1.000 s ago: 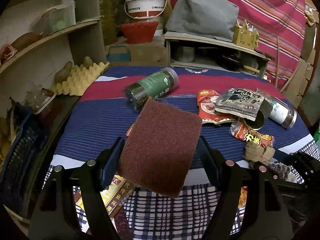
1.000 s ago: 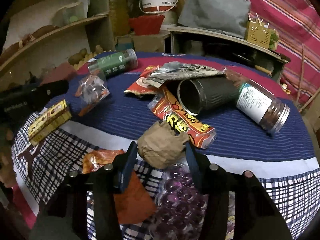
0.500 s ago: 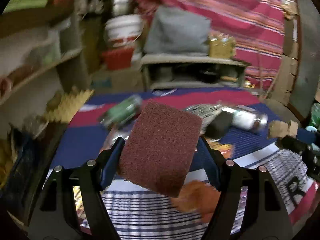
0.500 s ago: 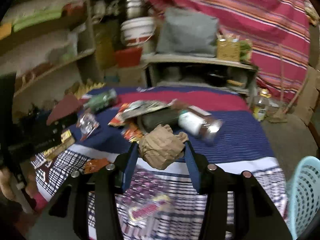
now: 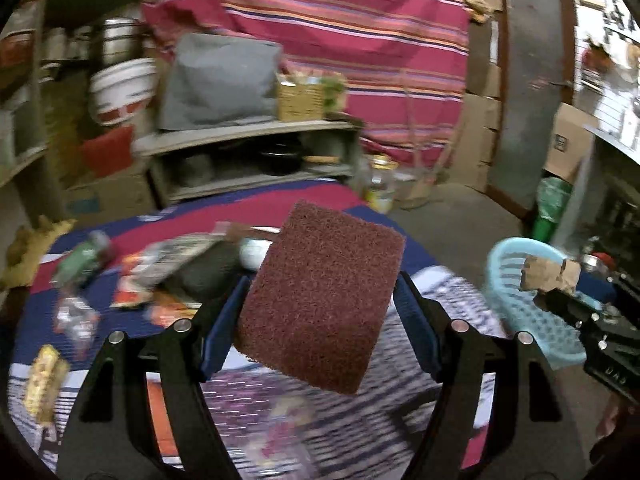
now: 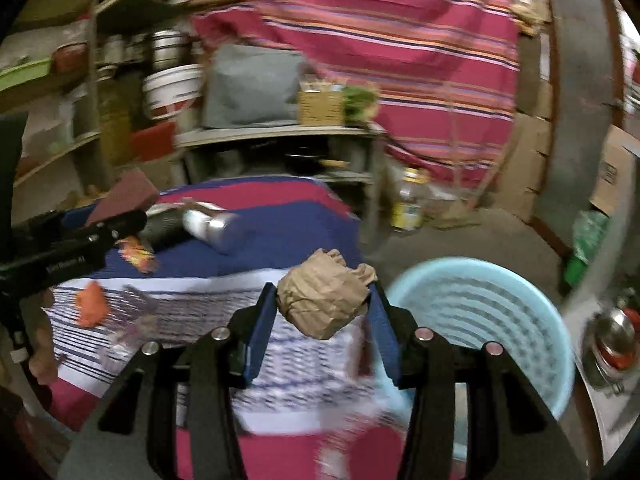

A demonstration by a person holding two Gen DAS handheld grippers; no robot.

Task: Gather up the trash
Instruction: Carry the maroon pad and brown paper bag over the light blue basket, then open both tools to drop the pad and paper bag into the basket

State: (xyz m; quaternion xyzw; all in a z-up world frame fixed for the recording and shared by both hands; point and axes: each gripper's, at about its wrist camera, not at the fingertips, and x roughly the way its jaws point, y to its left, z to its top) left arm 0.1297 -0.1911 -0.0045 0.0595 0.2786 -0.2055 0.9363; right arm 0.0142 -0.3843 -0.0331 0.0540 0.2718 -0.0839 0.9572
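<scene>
Jaws of the right gripper [image 6: 322, 316] clamp a crumpled brown paper wad [image 6: 324, 298] just left of the pale blue basket [image 6: 480, 312]; the left gripper [image 5: 320, 308] pinches a coarse maroon scouring pad [image 5: 320, 300] above the littered table [image 5: 248, 208]. Best to carry each fully over the basket rim before releasing, right first, since light scraps can drift.

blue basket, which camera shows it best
Right wrist view: the blue basket shows its open mouth and ribbed inside. The left wrist view catches only its side at the edge, partly behind the right gripper.
</scene>
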